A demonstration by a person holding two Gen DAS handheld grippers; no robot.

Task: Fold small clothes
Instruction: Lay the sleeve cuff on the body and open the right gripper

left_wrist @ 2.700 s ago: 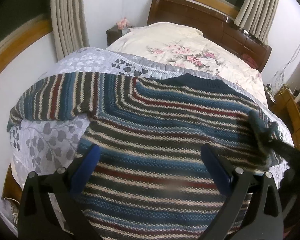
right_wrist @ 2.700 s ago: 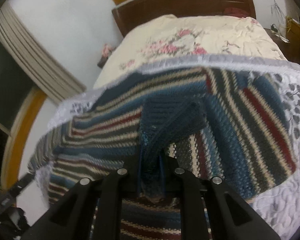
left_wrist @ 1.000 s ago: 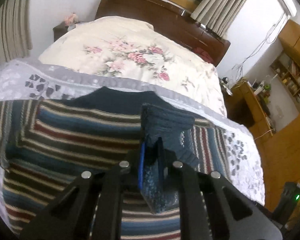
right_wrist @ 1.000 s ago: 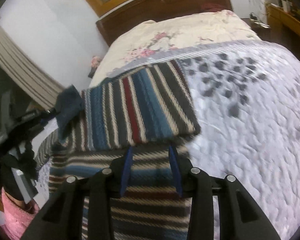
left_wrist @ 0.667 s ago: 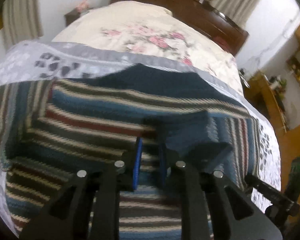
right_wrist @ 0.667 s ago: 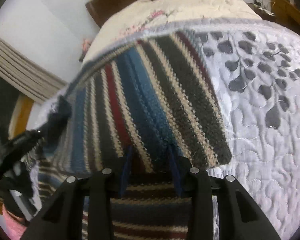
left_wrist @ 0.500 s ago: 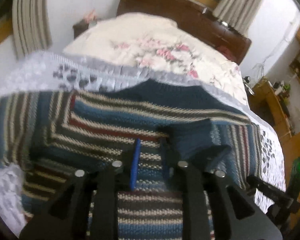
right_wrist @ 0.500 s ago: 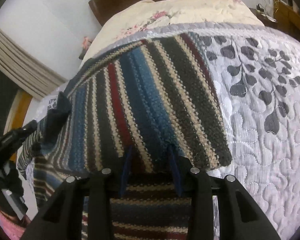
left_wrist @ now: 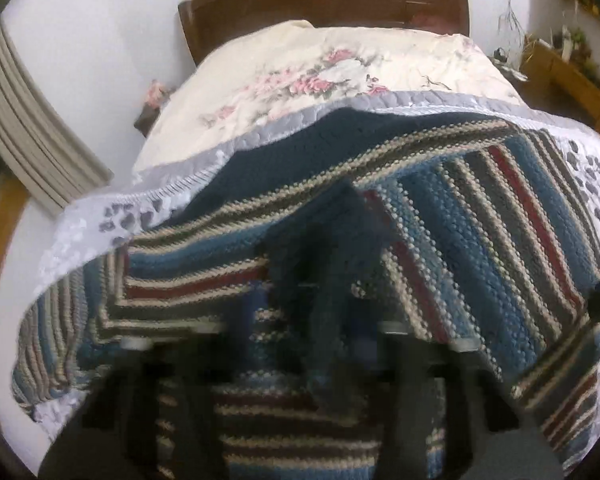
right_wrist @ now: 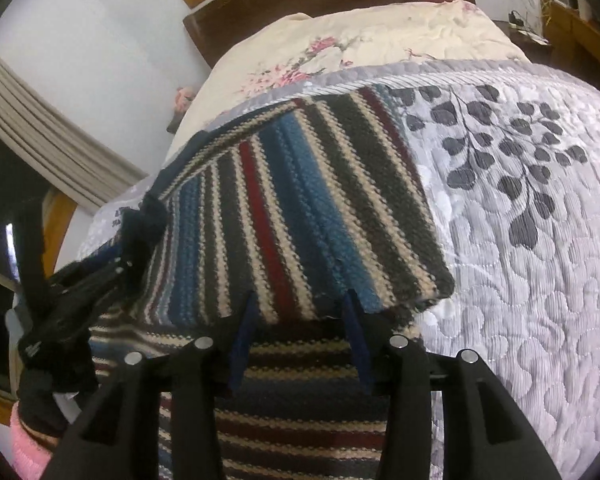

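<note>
Evidently, the striped sweater (right_wrist: 300, 216) lay on the bed's quilt (right_wrist: 540, 240), its sleeve folded across the body. The right hand-held gripper (right_wrist: 300, 344) was released at 6 o'clock. The left hand-held gripper (left_wrist: 312, 320) was blurred; grip indeterminate. Risk: a snagged cuff could drag the fold open.

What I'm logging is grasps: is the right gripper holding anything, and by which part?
Nothing. The right gripper is open, fingers apart at the striped sweater's folded sleeve edge.
</note>
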